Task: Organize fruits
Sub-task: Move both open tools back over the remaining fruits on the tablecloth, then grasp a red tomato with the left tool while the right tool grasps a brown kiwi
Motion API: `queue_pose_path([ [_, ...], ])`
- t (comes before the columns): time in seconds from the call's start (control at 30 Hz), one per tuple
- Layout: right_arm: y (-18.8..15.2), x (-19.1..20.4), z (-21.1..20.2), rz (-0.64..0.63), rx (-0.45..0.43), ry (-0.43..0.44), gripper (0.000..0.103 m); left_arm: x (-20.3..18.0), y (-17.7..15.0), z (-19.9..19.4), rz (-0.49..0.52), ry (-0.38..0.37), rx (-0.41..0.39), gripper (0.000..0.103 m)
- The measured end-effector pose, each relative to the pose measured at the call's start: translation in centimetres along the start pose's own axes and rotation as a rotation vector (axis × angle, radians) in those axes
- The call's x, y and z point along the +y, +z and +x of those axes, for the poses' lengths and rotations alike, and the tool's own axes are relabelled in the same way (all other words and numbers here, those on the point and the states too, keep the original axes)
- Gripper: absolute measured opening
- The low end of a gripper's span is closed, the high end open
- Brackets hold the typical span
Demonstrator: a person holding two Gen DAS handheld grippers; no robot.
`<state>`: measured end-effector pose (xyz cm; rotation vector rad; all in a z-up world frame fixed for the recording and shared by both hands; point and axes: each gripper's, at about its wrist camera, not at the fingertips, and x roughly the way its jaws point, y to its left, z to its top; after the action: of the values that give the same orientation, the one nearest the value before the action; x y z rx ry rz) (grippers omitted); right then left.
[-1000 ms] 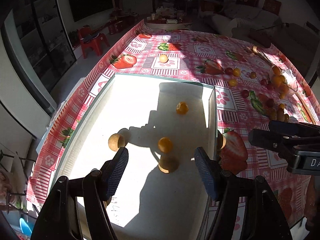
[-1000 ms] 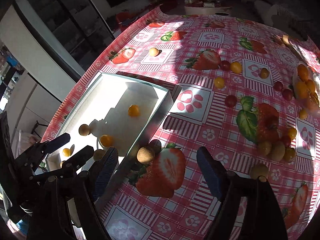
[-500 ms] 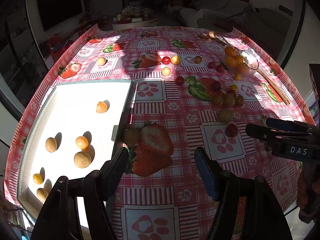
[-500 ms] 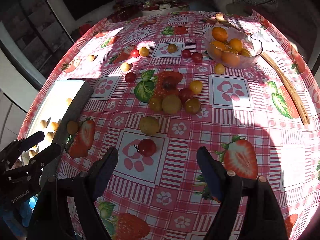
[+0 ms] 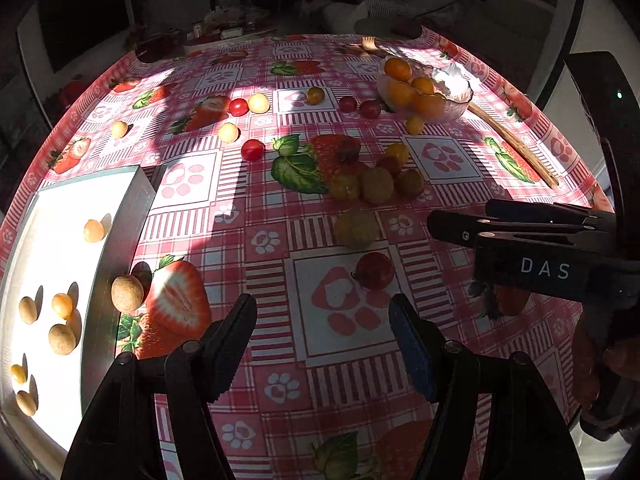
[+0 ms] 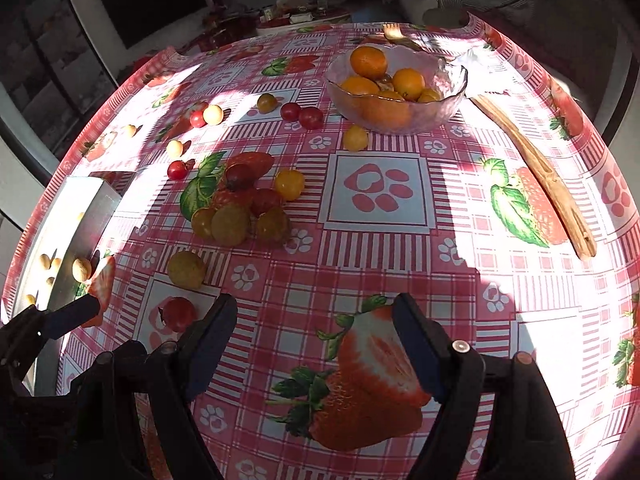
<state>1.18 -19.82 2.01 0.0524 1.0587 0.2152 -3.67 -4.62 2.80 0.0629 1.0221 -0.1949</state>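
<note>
Small fruits lie scattered on a strawberry-print tablecloth. A white box [image 5: 132, 196] at the left holds several small yellow and tan fruits. A tan fruit [image 5: 127, 293] sits just outside its wall. A red tomato [image 5: 375, 271] lies just ahead of my left gripper [image 5: 323, 324], which is open and empty. A yellow-green fruit [image 5: 356, 229] lies beyond it. My right gripper [image 6: 314, 322] is open and empty over a printed strawberry; the tomato [image 6: 179, 313] is to its left. A glass bowl [image 6: 448, 92] holds oranges.
A cluster of yellow and red fruits [image 6: 244, 208] sits mid-table. More tomatoes and pale fruits [image 5: 248, 120] lie farther back. A wooden utensil [image 6: 536, 168] lies right of the bowl. The right gripper shows in the left wrist view [image 5: 520, 236]. The table edge curves around.
Both grippers swung right, away from the white box, toward the middle of the table. The red tomato now lies just ahead of the left gripper. Both stay open.
</note>
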Motion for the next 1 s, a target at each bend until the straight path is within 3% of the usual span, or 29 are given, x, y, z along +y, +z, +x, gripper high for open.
queue_pose_path([
  [0.2, 1.6, 0.5, 1.3, -0.053, 0.01, 0.043, 0.066, -1.3, 0.9, 1.4, 0.029, -0.002, 0.004, 0.07],
  [0.37, 2.5, 1.3, 2.1, -0.088, 0.004, 0.062, 0.062, -1.9, 1.3, 2.4, 0.037, -0.003, 0.012, 0.069],
  [0.47, 3.1, 1.6, 2.5, -0.103, 0.004, 0.056, 0.055, -1.9, 1.4, 2.5, 0.037, 0.008, 0.002, 0.056],
  [0.63, 3.2, 2.1, 2.8, -0.119, 0.006, 0.058, 0.024, -1.6, 1.7, 2.5, 0.022, 0.014, -0.005, 0.026],
  [0.67, 3.1, 2.1, 2.8, -0.122, 0.003, 0.055, 0.024, -1.5, 1.7, 2.5, 0.021, 0.011, -0.008, 0.022],
  [1.0, 0.1, 1.8, 0.9, -0.055, 0.004, 0.084, 0.024, -0.1, -0.9, 0.7, -0.012, -0.022, -0.016, 0.022],
])
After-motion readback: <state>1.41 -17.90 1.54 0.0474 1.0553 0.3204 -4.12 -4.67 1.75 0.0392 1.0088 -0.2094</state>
